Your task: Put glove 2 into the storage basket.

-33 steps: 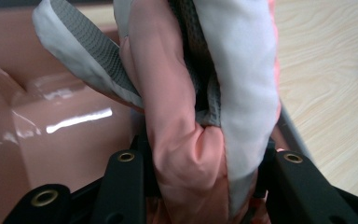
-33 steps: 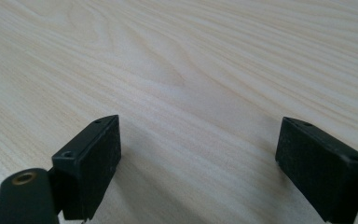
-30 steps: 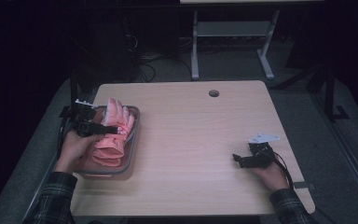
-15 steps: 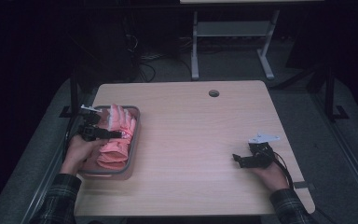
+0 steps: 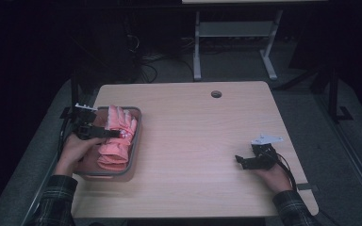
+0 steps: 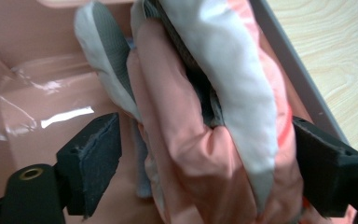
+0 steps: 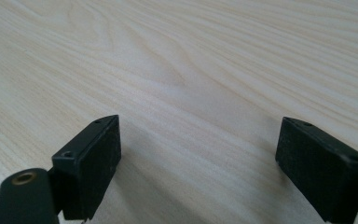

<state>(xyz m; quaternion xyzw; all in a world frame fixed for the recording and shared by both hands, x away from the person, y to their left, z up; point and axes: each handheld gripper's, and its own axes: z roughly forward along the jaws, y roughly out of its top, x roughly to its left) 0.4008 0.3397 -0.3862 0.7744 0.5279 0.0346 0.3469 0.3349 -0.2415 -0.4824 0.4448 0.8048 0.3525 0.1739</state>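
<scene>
So the pink glove [image 6: 200,140] is lying in the tray [image 5: 135,141] at the left side of the surface [image 5: 202,141]. The left tool [image 5: 115,133] has its jaws spread wide on either side of the glove's bunched middle, not squeezing it yet as far as I can tell. The right tool [image 5: 239,161] sits wide open over bare wood, well apart from everything. I'd say the grab is lined up but not made, so clamping and lifting are both left to do.

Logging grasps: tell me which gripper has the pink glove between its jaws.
The left gripper, open around the pink glove in the tray; the right gripper rests open over bare table.
</scene>
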